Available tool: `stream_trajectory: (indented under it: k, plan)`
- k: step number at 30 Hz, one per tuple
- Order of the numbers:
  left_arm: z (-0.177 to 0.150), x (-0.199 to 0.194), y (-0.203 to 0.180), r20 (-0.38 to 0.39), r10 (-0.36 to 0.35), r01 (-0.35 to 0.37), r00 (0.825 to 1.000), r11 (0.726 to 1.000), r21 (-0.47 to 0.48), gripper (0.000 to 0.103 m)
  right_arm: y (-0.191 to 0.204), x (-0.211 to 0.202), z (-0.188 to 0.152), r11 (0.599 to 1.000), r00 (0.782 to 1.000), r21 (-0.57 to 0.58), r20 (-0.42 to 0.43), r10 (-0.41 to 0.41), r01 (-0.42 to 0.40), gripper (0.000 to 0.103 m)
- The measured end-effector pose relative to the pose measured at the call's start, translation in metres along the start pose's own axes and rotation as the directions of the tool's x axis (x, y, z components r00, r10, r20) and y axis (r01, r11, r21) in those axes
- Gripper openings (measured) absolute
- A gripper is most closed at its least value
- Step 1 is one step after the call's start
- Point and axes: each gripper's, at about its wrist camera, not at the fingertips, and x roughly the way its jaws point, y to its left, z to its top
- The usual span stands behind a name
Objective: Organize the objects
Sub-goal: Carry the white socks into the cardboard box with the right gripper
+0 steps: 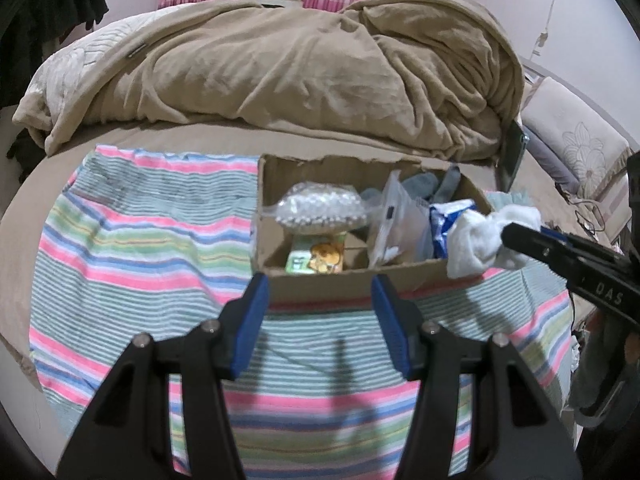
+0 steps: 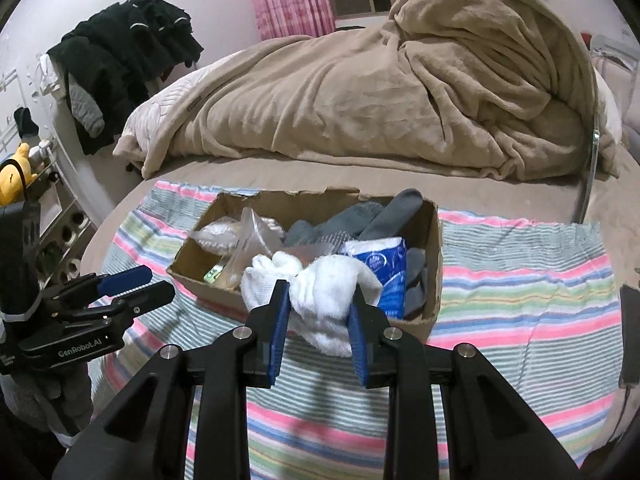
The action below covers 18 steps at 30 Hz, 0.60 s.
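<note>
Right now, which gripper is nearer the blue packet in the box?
Right. The right gripper, shut on the white socks, sits just in front of the blue packet. The left gripper hangs open over the striped cloth, short of the box.

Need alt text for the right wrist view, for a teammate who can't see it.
The right gripper holds bunched white socks at the near edge of a cardboard box of grey socks and packets. The box sits on a striped cloth on a bed; the left gripper is at the left, empty.
</note>
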Motion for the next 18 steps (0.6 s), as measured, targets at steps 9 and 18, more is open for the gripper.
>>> stream_trajectory:
  k: [9,18]
  plan:
    - [0.007,0.010,-0.004,0.001,-0.010,0.010,1.000,1.000,0.005,0.055,-0.007,0.003,0.013,1.000,1.000,0.013,0.014,0.009,-0.009,0.027]
    - [0.012,0.024,-0.006,-0.010,-0.008,0.008,1.000,1.000,0.009,0.055,-0.023,0.049,0.005,0.999,0.996,0.009,-0.080,-0.038,0.039,0.028]
